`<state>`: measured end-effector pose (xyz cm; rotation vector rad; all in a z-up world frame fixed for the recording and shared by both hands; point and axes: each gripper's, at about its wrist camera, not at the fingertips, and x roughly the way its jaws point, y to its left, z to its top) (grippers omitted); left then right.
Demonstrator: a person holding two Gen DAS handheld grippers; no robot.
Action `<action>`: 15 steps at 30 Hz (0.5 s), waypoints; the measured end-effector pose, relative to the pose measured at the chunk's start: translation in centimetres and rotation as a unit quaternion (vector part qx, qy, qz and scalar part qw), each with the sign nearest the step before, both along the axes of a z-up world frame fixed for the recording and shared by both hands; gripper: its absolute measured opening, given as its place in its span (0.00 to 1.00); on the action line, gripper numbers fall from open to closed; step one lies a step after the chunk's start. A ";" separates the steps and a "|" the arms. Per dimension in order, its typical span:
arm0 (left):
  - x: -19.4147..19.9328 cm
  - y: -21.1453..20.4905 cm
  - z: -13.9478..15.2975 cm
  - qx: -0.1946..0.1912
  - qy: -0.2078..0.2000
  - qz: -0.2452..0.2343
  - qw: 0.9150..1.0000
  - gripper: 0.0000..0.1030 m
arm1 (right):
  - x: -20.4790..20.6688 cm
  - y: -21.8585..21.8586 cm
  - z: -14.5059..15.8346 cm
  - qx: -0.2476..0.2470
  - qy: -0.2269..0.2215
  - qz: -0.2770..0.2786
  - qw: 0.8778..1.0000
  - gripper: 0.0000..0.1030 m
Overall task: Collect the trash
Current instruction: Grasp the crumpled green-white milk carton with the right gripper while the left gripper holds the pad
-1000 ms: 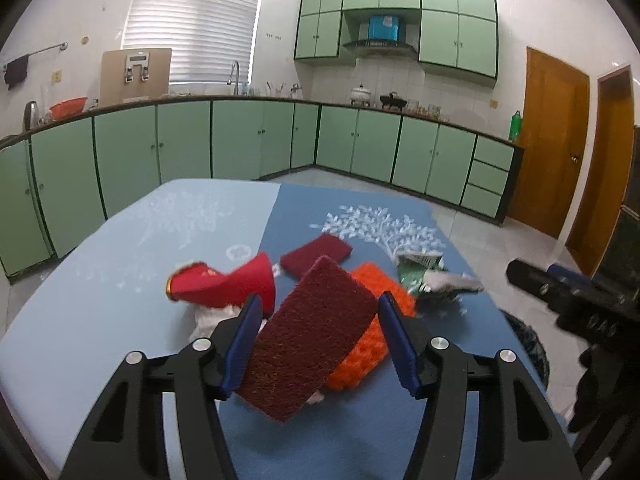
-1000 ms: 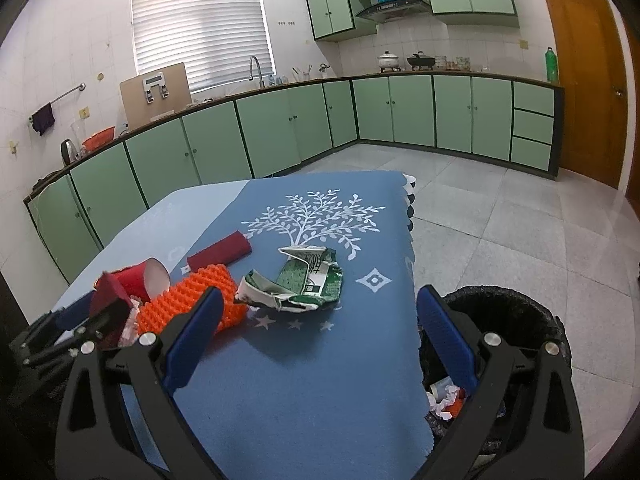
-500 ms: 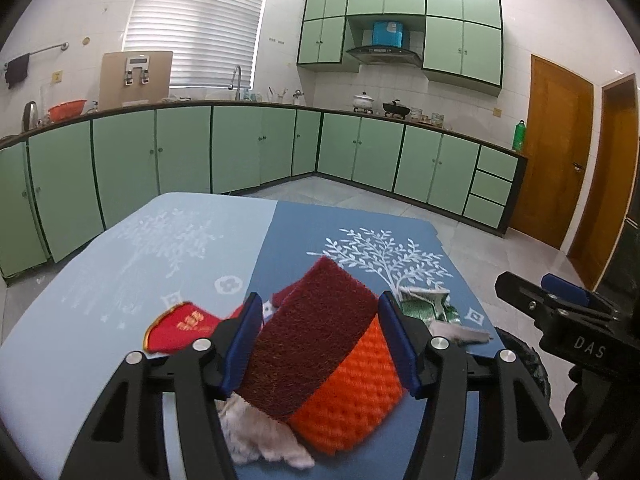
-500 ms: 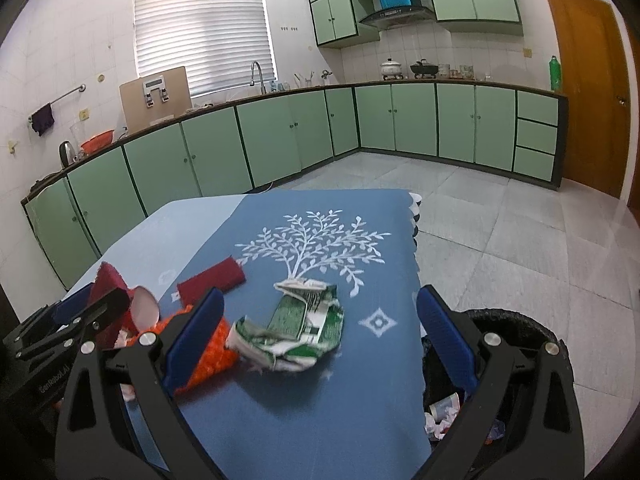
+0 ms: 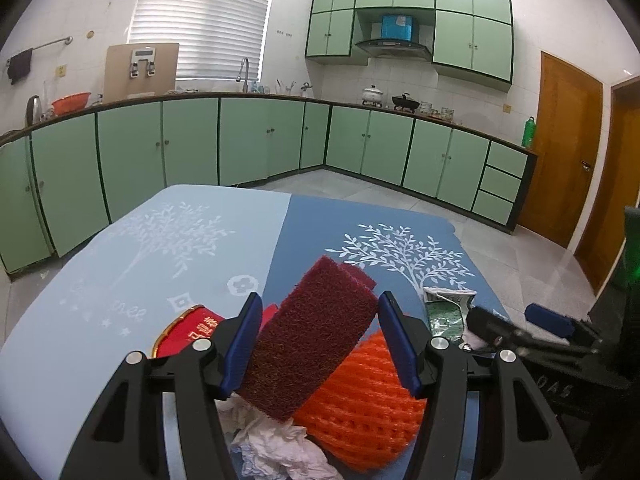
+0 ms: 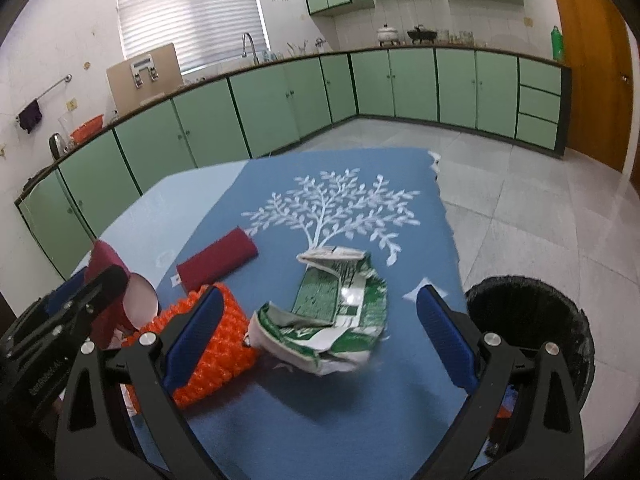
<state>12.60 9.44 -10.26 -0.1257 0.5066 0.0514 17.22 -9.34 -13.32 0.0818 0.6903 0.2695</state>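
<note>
The dark red scouring pad sits tilted between the blue pads of the left claw, which stands part-way closed and pinches it across its width, clear of the surface. The pad is gripped at a slant, so a jolt on the way to the black trash bin on the floor just past the surface's right edge could, in my judgement, let it twist out and drop short. Below it lie the orange foam fruit net, a crumpled white tissue and a red paper cup on its side, and a second dark red pad rests further back. The right claw is spread wide and grips nothing; it hangs over the crushed green-and-white carton, its left pad close by the foam net. If it closes from here, that pad may catch the net instead of the carton, or shove the carton toward the edge. The carton is flattened and springy, so a pinch on a loose flap could let it slip. The two claws are close together, and both must pass to the same bin, so a bump between them is a real risk.
</note>
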 end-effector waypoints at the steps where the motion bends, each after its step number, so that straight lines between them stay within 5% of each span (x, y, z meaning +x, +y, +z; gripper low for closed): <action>1: 0.0 0.1 0.0 -0.001 0.000 0.000 1.000 0.57 | 0.0 0.3 -0.2 -0.006 0.003 0.000 1.000 0.91; 7: 0.2 0.4 -0.4 -0.008 0.002 -0.001 1.000 0.57 | 0.4 0.3 -0.8 -0.016 0.015 -0.006 1.000 0.90; 15: 0.5 0.5 -0.6 -0.006 0.005 -0.003 1.000 0.57 | 0.6 0.3 -1.3 -0.013 0.032 0.007 0.999 0.73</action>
